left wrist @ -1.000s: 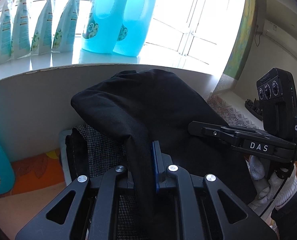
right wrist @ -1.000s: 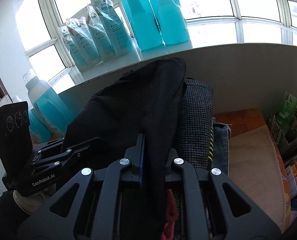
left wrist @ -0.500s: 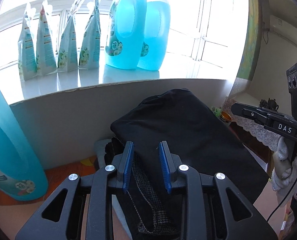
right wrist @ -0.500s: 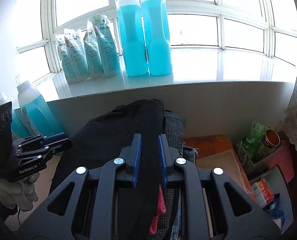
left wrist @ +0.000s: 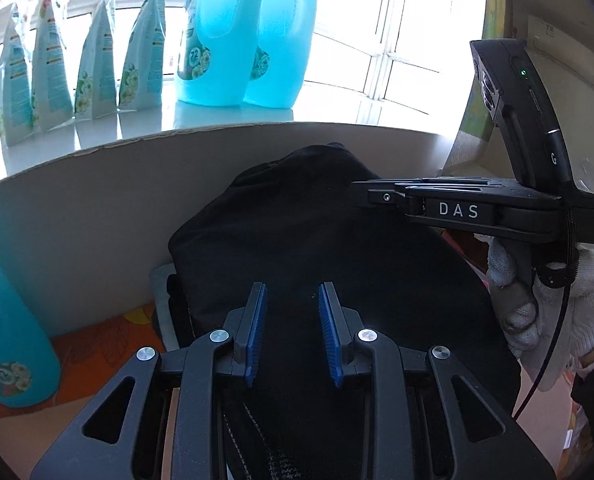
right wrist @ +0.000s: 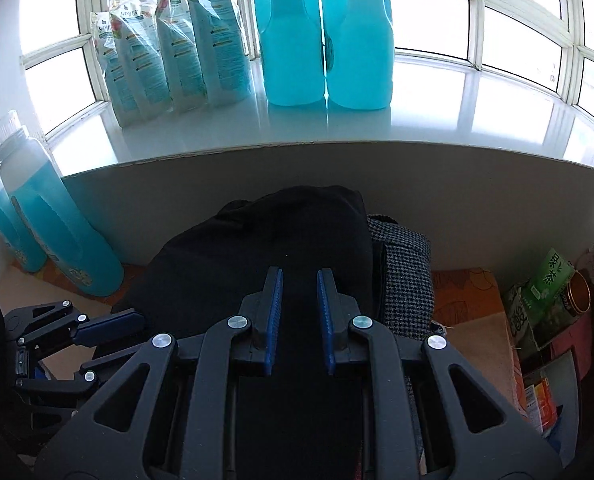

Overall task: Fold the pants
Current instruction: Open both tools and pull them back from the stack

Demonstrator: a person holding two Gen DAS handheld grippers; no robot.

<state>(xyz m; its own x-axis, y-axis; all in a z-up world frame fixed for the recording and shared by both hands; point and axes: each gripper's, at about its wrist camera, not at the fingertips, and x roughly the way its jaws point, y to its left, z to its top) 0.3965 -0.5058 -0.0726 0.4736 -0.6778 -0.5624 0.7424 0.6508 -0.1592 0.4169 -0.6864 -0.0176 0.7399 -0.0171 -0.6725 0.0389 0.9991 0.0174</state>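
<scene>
Your left hand-held gripper (left wrist: 290, 322) is spread open, blue pads (left wrist: 256, 332) apart with nothing between them, hovering over the near part of the black pants (left wrist: 317, 240). Your right hand-held gripper (right wrist: 297, 312) is likewise open and empty above the same garment, pads (right wrist: 275, 320) parted. The black pants (right wrist: 265, 256) lie folded in a dark mound on top of a stack of clothes pushed up against the pale wall under the windowsill (right wrist: 377, 132). A checked tweed garment (right wrist: 405, 276) shows beneath them along the right edge of the stack. In the left view the right hand-held gripper (left wrist: 437, 200) appears at the right, held in your white-gloved hand (left wrist: 553, 300), reaching over the far right part of the pants; whether it touches the cloth you cannot tell from here. In the right view the left hand-held gripper (right wrist: 109, 326) sits at the near left, beside the pants. On the windowsill: two large blue detergent bottles (right wrist: 325, 40) side by side, and a row of refill pouches (right wrist: 169, 48) to their left. On the bench at the left: two more blue bottles (right wrist: 57, 232) against the wall. At the right: a green tea box (right wrist: 553, 276) and a round tin (right wrist: 579, 292) among packaged goods.
</scene>
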